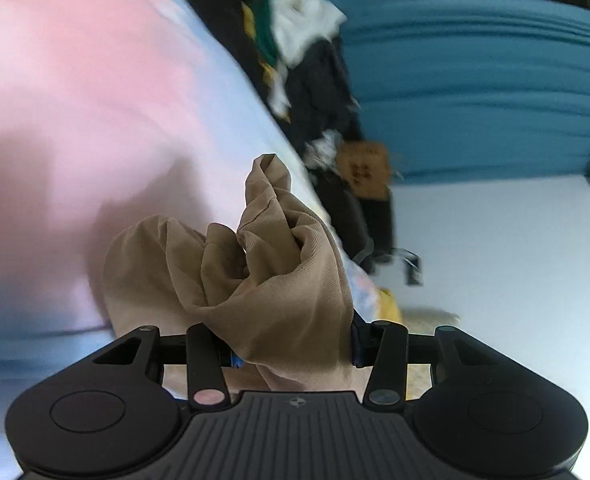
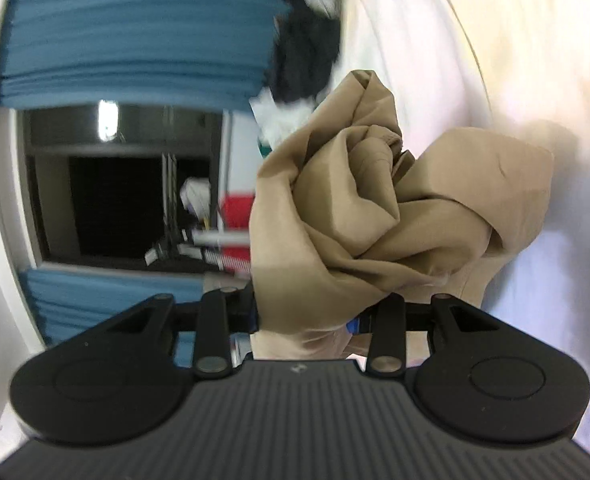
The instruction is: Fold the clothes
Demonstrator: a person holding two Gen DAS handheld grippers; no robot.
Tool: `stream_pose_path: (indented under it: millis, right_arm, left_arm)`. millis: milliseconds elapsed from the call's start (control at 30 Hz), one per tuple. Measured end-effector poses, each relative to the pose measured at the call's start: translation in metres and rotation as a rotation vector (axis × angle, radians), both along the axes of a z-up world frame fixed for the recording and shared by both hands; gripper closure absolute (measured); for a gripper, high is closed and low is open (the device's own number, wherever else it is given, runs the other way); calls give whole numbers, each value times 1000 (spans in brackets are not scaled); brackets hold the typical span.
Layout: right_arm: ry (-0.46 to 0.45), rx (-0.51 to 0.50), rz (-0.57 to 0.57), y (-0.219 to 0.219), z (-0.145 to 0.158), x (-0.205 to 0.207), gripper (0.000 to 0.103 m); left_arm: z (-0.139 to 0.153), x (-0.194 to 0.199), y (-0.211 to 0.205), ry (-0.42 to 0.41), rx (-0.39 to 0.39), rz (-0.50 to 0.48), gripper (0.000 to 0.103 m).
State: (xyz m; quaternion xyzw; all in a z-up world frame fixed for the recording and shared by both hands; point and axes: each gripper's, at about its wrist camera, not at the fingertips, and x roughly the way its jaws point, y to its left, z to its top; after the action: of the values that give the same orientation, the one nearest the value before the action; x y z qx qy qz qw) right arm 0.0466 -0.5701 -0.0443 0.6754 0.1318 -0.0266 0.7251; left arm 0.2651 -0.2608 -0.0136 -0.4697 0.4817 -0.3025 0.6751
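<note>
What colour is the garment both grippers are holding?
Plain tan, no pattern: the garment shows best in the right wrist view.

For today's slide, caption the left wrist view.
Left gripper clamps bunched tan garment above pink-and-blue bedsheet.

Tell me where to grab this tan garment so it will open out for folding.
Both grippers already pinch bunched cloth of the tan garment. I'd regrip at an outer hem, perhaps the peak sticking up, coming from above; the knotted middle probably won't spread.
</note>
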Motion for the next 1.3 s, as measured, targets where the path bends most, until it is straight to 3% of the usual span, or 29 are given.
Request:
stream_pose_path:
  millis: [133,233,333,400,533,700,767,867,933,1033,1233,1267,1300]
  right_arm:
    - [-65,-130,-73,-51,19,0,61]
    - [-59,-220,-70,-73,11,1,61]
    - [0,-265,-49,-83,-19,0,61]
    - [64,-266,-21,-82,-44,1,61]
    - [183,-180,37,-61,-93,-9,61]
    - [202,-134,41,-31,-131,-32,58]
    - [209,-105,27,-23,-141,-36,57]
    - [242,-90,14,-19,-127,-39,50]
    - [301,-132,10,-12,-107,-41,48]
    - [377,-268,41,-4,-71,-52,47]
    - [357,-529,43,31,18,-83,47]
    - [347,-567,40,38,33,-89,45]
    - [340,-605,35,44,45,-95,37]
  left_arm:
    - [12,23,-70,-103,-40,-71,55]
    - [-19,23,-84,-111,-6,-106,54]
    - [-50,22,-98,-117,31,-141,54]
    - [-71,22,-107,-120,55,-164,55]
    - [-115,17,-82,-90,125,-195,54]
    - [-148,22,-59,-86,192,-225,52]
    - [-148,20,-59,-115,231,-250,52]
    - [-117,0,-54,-189,287,-277,42]
    - [-88,-17,-50,-250,321,-294,36]
    - [-45,-43,-44,-342,371,-318,35]
    - [41,-96,-32,-527,471,-366,26]
    - [56,-104,-30,-558,488,-374,26]
    - [70,-113,-28,-588,504,-382,23]
